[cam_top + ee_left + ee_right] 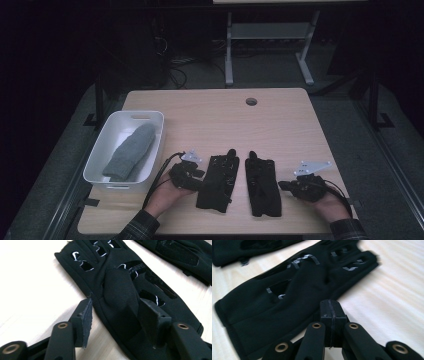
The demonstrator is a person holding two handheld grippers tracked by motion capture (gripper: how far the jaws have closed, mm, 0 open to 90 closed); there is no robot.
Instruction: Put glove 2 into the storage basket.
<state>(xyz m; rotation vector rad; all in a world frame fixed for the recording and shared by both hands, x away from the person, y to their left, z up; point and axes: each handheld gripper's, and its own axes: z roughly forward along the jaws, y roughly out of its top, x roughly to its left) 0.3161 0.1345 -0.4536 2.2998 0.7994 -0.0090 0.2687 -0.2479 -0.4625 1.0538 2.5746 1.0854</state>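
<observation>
Two black gloves lie flat and side by side on a pale wooden tabletop (pixel 280 115), fingers pointing away from the person. The left tongs (pixel 196 172), held in the person's left hand (pixel 165 192), rest at the outer edge of the left glove (pixel 218 182); in the left gripper view the jaws stand open astride that edge, one pad on bare wood, the other over the fabric, pressing nothing. The right tongs (pixel 286 185) sit just beside the outer edge of the right glove (pixel 262 186), jaws closed together and empty. The gloves look light, thin and floppy, with glossy grip strips (pixel 85 263) that may slide under the pads; the plain cuff hem nearest each set of tongs seems the surest place to pinch. Beyond the left tongs stands a white bin (pixel 100 155) holding a grey knitted mitten (pixel 131 152). The surrounding room is dark, with cables and another desk's legs behind.
</observation>
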